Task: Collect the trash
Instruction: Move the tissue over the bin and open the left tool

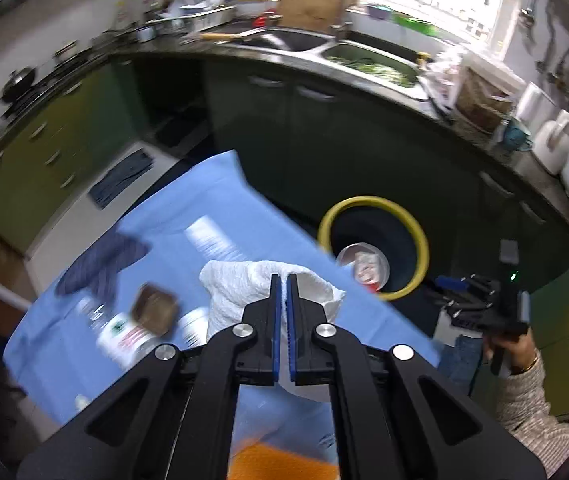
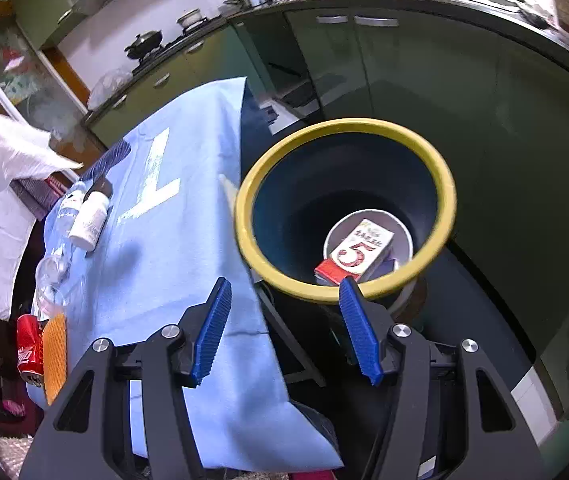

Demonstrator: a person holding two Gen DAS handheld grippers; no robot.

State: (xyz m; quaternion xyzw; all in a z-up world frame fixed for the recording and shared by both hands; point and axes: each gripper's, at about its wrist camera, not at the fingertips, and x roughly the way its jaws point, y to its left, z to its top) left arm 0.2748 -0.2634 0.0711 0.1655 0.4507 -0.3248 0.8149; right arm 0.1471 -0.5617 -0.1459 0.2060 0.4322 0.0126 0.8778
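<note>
A: Where's the paper towel point(image 1: 244, 284)?
B: Pinched in the left gripper point(image 1: 283, 280), jaws pressed together on it, above the blue-covered tabletop point(image 1: 212, 208).
A: And the right gripper point(image 2: 284, 300)?
B: Spread, holding nothing, beside the yellow-rimmed bin point(image 2: 348, 128). A carton point(image 2: 358, 254) lies inside; a red can point(image 2: 28, 348) sits at the tabletop's edge.

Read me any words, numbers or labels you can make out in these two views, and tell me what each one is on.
"5": large red numeral on the carton inside the yellow-rimmed bin.
Small print along the carton's top edge: too small to read.
White script on the red can: tilted and partly hidden, unreadable.
White bottle label: blurred.
White mark on the blue cloth: no certain character.
</note>
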